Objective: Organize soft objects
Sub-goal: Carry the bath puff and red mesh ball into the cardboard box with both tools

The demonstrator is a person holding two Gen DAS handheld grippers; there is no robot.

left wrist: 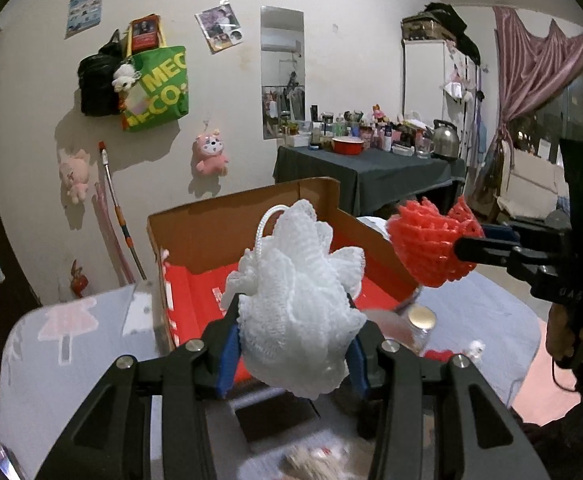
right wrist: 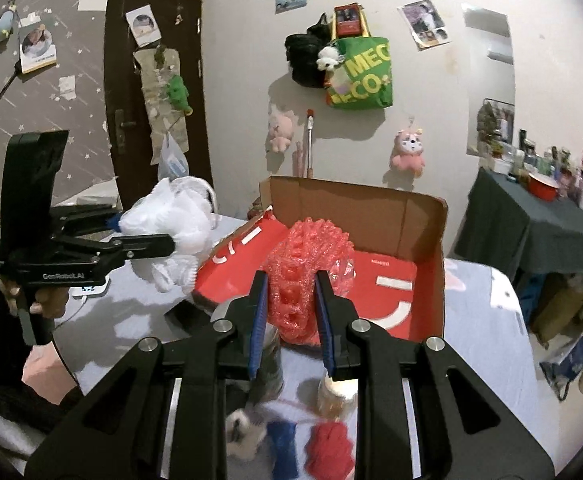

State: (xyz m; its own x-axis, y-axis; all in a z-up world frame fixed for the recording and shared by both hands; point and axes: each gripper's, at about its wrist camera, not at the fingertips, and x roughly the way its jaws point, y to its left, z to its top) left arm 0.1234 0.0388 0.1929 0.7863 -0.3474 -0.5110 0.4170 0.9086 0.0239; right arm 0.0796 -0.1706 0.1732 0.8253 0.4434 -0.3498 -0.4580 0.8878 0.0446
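My left gripper [left wrist: 291, 328] is shut on a white mesh bath pouf [left wrist: 303, 300] with a cord loop, held above the near edge of an open cardboard box [left wrist: 227, 216] with a red inside. My right gripper [right wrist: 291, 300] is shut on a red foam net sleeve [right wrist: 307, 264], held in front of the same box [right wrist: 371, 204]. In the left wrist view the right gripper [left wrist: 455, 246] and red net [left wrist: 427, 248] hang at the box's right side. In the right wrist view the left gripper [right wrist: 171, 240] and white pouf [right wrist: 171, 220] hang left of the box.
The box stands on a table with a pale patterned cloth [left wrist: 71, 344]. Below the grippers lie a jar with a gold lid [left wrist: 421, 318], a small red item [right wrist: 327, 452], a blue item [right wrist: 283, 448] and a small plush toy [right wrist: 243, 428]. A dark-clothed cluttered table [left wrist: 371, 168] stands behind.
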